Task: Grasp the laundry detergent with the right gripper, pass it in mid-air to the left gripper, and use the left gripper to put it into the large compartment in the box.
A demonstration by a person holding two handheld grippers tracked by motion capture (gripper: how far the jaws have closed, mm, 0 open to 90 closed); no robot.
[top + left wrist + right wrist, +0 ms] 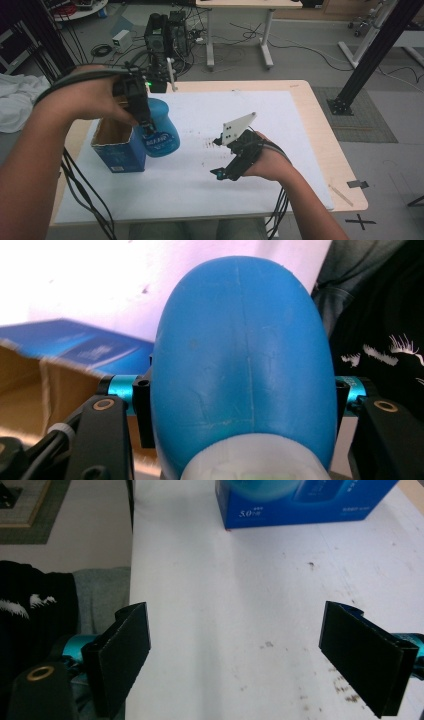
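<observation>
A rounded blue bottle (161, 127) hangs just right of an open blue carton (118, 143) with a brown cardboard inside, at the table's left. My left gripper (145, 122) is shut on the bottle from above. In the left gripper view the bottle (245, 360) bulges between the jaws, with the carton (60, 347) to its left. My right gripper (218, 157) rests low over the white sheet at mid-table, open with nothing between its fingers. In the right gripper view, the right gripper (250, 660) has its jaws wide apart and the carton (300, 502) sits far ahead.
A white sheet (200, 190) covers most of the wooden table (345, 165), with dark specks near its middle. Black equipment and cables (165, 35) stand beyond the far edge. A white cloth (15, 100) lies off the table at left.
</observation>
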